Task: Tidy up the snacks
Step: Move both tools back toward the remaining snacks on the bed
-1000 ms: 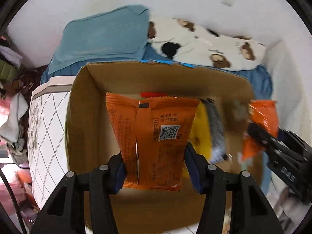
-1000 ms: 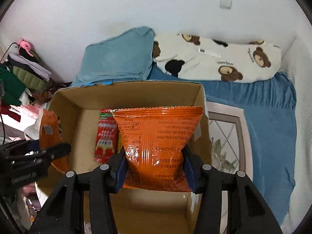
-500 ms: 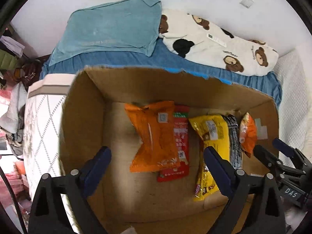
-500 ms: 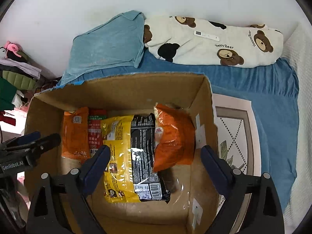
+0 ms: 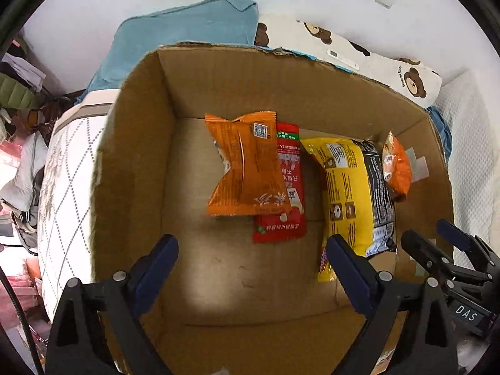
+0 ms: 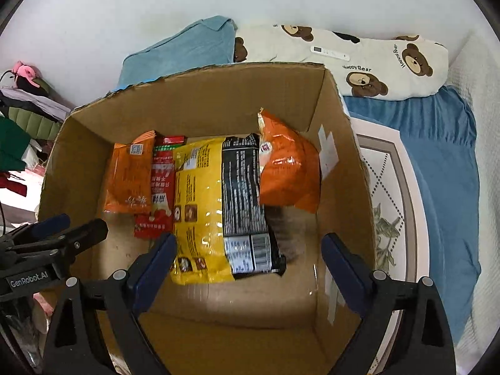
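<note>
Left wrist view: With my left tongs (image 5: 250, 259) released and nothing between the pads, the flat orange packet (image 5: 247, 168) lay ahead of them on the box floor, overlapping the red sachet (image 5: 289, 193).
Room on the left: bare cardboard ran from my near finger to the cardboard box (image 5: 131, 168) wall; lifting straight up looked safest.
Right wrist view: My right tongs (image 6: 248, 256) were also spread and empty, the puffy orange bag (image 6: 289, 172) leaning ahead against the yellow-black bag (image 6: 218, 206).
Edges on the right: the box wall stood just beside my outer finger; I judged drifting that way would catch its rim.
</note>
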`<state>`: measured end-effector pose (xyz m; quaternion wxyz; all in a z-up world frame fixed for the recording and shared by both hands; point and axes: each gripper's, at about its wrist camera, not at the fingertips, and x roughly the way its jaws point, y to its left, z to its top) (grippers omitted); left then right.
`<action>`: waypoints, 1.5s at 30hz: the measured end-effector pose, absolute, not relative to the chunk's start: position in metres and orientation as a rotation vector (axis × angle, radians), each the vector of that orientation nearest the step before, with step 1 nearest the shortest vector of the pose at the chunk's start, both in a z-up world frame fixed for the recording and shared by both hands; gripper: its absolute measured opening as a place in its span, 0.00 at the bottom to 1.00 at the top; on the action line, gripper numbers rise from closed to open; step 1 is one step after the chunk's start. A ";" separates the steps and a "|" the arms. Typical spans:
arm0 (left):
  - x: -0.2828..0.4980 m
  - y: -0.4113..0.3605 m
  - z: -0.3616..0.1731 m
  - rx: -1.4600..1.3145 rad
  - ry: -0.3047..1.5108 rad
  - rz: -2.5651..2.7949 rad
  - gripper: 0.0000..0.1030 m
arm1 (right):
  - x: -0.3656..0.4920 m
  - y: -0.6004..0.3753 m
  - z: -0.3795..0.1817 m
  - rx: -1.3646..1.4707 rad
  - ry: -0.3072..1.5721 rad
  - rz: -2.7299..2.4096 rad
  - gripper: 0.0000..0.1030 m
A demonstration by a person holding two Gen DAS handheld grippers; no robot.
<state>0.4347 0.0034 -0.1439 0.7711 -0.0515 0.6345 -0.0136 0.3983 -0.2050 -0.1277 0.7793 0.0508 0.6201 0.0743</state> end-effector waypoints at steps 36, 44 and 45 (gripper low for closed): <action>0.192 0.003 -0.067 -0.070 1.133 -0.080 0.94 | 0.150 -0.218 -0.034 0.217 1.124 0.237 0.74; 0.119 0.004 -0.184 0.197 1.426 -0.107 0.94 | 0.072 -0.205 -0.151 0.485 1.533 0.327 0.63; 0.114 0.004 -0.199 0.229 1.465 -0.113 0.94 | 0.065 -0.203 -0.166 0.519 1.594 0.333 0.63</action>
